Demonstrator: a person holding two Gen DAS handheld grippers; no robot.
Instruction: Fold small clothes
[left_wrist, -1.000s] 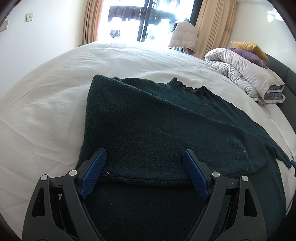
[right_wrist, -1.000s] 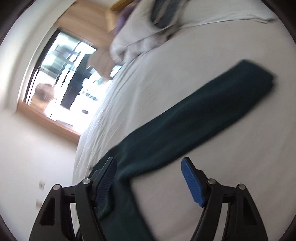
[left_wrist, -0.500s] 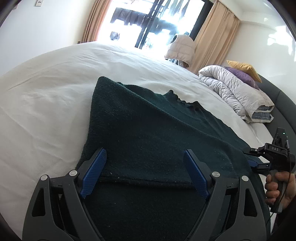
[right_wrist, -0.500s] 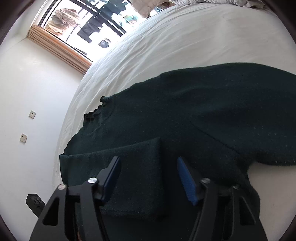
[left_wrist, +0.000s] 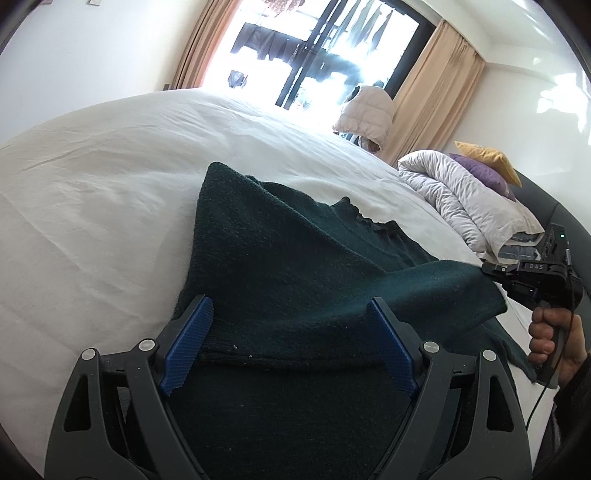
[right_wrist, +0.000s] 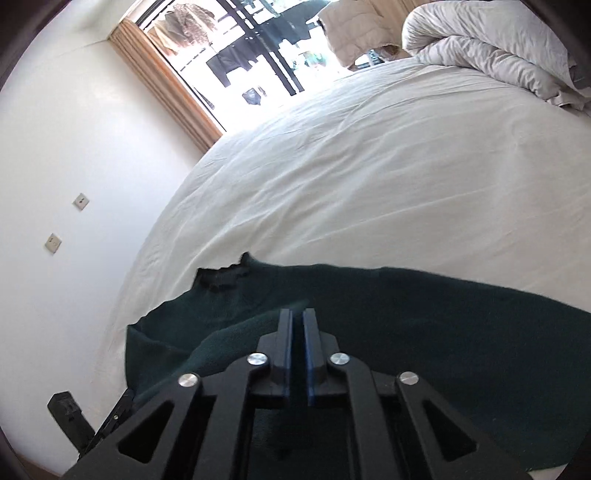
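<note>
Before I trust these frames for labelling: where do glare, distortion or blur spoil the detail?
Left wrist view: the sunlit window is blown out and the white bedsheet bulges with fisheye curve; the dark green knitted sweater stays sharp. Right wrist view: same window glare, and the sweater edge by the fingers is slightly soft.

"DAS" on the right gripper (left_wrist: 532, 280)

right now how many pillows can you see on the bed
2, stacked at the head of the bed in the left wrist view: a yellow pillow on top, a purple pillow under it, both above the duvet. More may be hidden.
</note>
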